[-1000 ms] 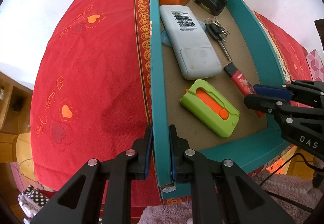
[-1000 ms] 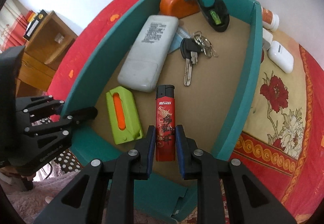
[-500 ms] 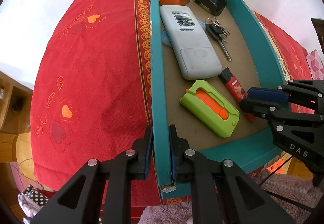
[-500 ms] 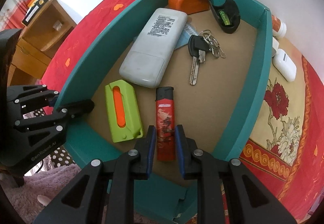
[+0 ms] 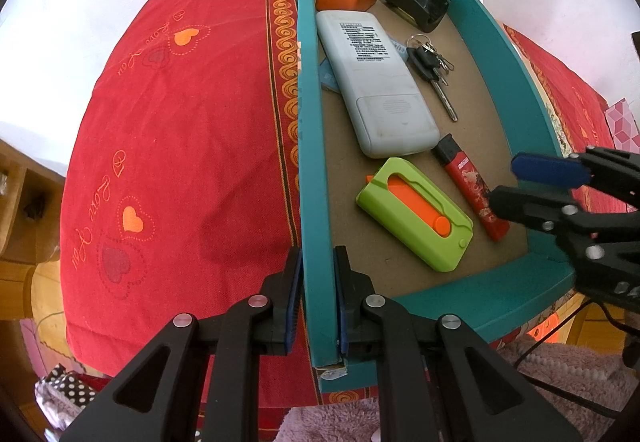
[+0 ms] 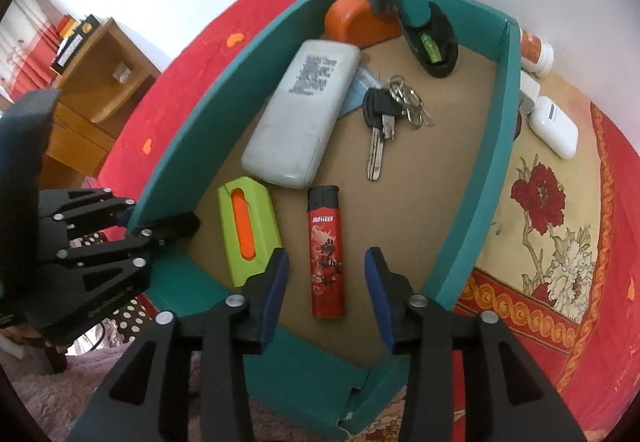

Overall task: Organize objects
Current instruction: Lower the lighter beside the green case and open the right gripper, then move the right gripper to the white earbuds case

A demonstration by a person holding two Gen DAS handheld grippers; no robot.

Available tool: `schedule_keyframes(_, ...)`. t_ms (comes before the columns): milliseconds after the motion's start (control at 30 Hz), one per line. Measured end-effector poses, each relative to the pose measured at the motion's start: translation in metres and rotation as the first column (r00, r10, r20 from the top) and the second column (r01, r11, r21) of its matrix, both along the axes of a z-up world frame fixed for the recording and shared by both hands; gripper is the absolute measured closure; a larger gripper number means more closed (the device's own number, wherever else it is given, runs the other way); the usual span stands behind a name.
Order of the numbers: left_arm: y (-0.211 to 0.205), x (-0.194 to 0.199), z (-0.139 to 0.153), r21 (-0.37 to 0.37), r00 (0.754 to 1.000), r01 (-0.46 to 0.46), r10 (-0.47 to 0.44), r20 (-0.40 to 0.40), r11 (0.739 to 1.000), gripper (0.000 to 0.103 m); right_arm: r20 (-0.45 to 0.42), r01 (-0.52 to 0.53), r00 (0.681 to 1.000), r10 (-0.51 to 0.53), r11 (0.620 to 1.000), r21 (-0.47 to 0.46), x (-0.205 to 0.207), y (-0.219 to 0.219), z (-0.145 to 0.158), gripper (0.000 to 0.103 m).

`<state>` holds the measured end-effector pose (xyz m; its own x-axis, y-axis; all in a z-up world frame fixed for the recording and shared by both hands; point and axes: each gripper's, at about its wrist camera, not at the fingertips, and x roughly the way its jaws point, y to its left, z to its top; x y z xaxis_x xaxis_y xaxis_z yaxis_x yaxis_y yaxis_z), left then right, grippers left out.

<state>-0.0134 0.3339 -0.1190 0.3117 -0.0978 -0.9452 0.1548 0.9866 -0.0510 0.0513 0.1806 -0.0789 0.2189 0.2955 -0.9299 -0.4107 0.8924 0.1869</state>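
A teal cardboard box (image 5: 314, 162) (image 6: 496, 178) sits on a red cloth. Inside lie a red lighter (image 6: 326, 254) (image 5: 470, 188), a green and orange case (image 6: 248, 230) (image 5: 416, 214), a white remote (image 6: 304, 114) (image 5: 376, 82), keys (image 6: 384, 118) (image 5: 432, 70), an orange tape measure (image 6: 356, 22) and a black holder (image 6: 434, 42). My left gripper (image 5: 316, 282) is shut on the box's left wall near the front corner. My right gripper (image 6: 326, 282) is open, its fingers either side of the lighter's near end, not touching it.
A white earbud case (image 6: 554, 126) and a pill bottle (image 6: 536, 50) stand on the floral cloth right of the box. A wooden shelf unit (image 6: 96, 82) is at the left. A pink fluffy rug (image 5: 560, 374) lies below the table edge.
My right gripper has opened and let go of the red lighter, which now lies flat on the box floor. The left gripper has kept its hold on the box wall.
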Motion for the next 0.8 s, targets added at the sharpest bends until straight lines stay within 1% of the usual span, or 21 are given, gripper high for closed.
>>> schedule_keyframes(200,0.000,-0.001,0.000,0.000,1.000,0.001,-0.001,0.000,1.000,0.088,0.057,0.010,0.998,-0.013,0.998,0.065,-0.001,-0.020,0.029,0.061)
schedule_keyframes(300,0.000,-0.001,0.000,0.000,1.000,0.000,0.000,0.000,1.000,0.088,0.086,0.048,0.995,-0.056,0.995,0.090,0.004,-0.040,0.044,0.060)
schedule_keyframes(400,-0.001,0.000,0.000,0.001,1.000,0.001,-0.001,0.000,1.000,0.088,0.106,0.100,0.988,-0.109,0.991,0.089,0.011,-0.060,0.052,0.059)
schedule_keyframes(500,-0.001,-0.001,0.000,0.001,1.000,0.001,-0.001,0.000,1.000,0.088,0.110,0.156,0.980,-0.164,0.985,0.078,0.017,-0.080,0.052,0.058)
schedule_keyframes(667,-0.001,-0.001,0.000,0.001,1.000,0.000,0.000,0.000,1.000,0.088,0.102,0.237,0.965,-0.241,0.970,0.053,0.031,-0.110,0.039,0.056)
schedule_keyframes(767,-0.001,-0.001,-0.001,0.001,1.000,0.001,-0.001,0.000,1.000,0.088,0.096,0.277,0.956,-0.278,0.961,0.030,0.039,-0.122,0.026,0.049)
schedule_keyframes(800,-0.001,0.000,0.000,0.001,1.000,0.001,-0.001,-0.001,1.000,0.088,0.093,0.295,0.951,-0.295,0.955,0.023,0.044,-0.127,0.021,0.044)
